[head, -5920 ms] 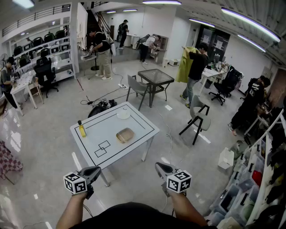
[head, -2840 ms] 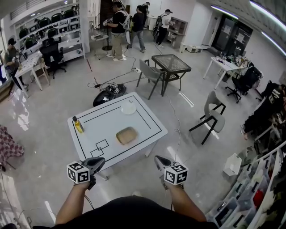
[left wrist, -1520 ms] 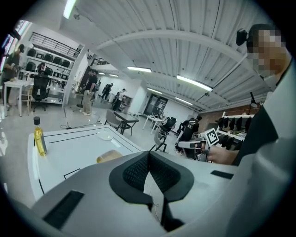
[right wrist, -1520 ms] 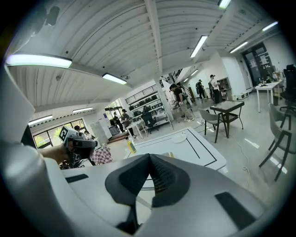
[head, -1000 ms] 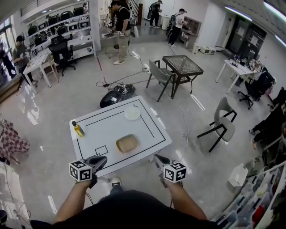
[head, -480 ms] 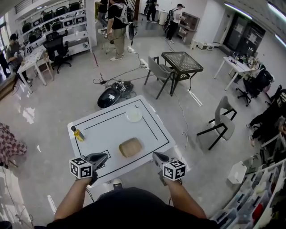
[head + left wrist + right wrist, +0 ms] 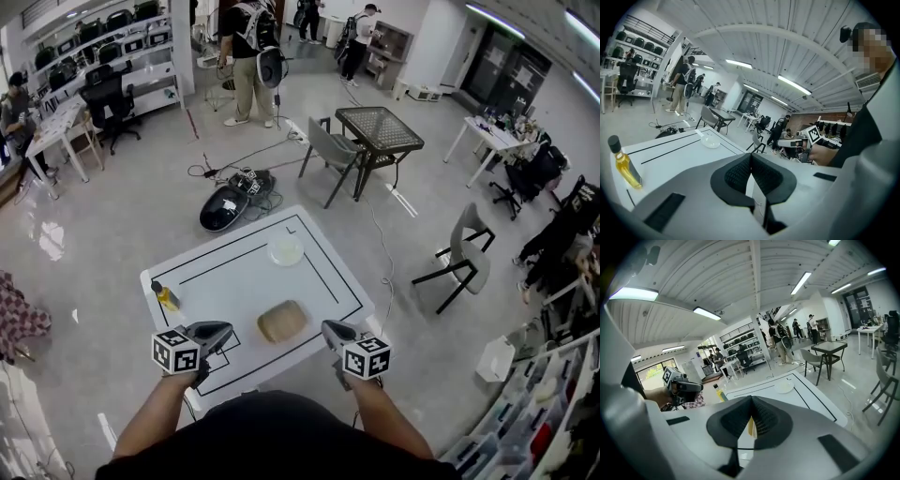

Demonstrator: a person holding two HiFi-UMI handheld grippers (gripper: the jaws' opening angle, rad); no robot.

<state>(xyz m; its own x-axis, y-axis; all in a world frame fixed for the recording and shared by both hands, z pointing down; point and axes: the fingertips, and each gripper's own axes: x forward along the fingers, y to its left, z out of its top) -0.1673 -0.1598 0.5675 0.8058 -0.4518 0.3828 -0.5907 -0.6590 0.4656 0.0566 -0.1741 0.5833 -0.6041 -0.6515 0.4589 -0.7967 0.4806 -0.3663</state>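
Bottle [image 7: 166, 297] stands untouched at the left of the table [image 7: 234, 277]. We find the left gripper [image 7: 225, 328] at the near edge, jaws pressed together on nothing. The wooden tray [image 7: 282, 321] lies unhandled just beyond and between the two grippers, and the right gripper [image 7: 328, 327] is likewise closed and empty.

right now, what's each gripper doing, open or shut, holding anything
Left gripper: shut, nothing between its jaws.
Right gripper: shut, nothing between its jaws.
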